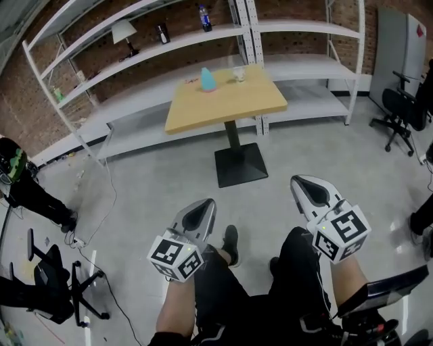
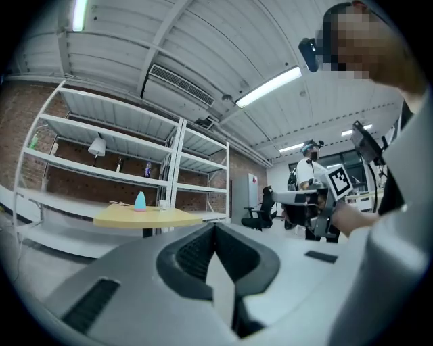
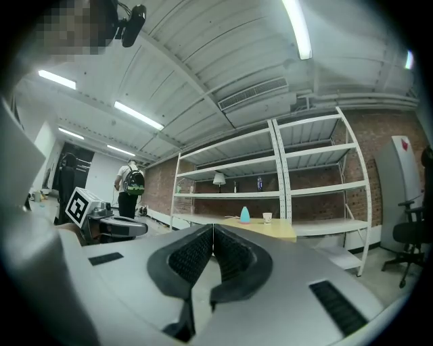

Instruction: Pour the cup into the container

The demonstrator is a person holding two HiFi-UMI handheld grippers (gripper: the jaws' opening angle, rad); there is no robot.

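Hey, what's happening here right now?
A person holds the left hand-held gripper and the right hand-held gripper, both shut and empty, out over their knees. Ahead across the floor, a blue container and a small cup stand on a wooden table, untouched. Pouring has not yet begun.

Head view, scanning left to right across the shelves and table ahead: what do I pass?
Table lamp → dark bottle → blue container → cup → office chair. The blue-capped bottle is left out because it lines up with the blue container.
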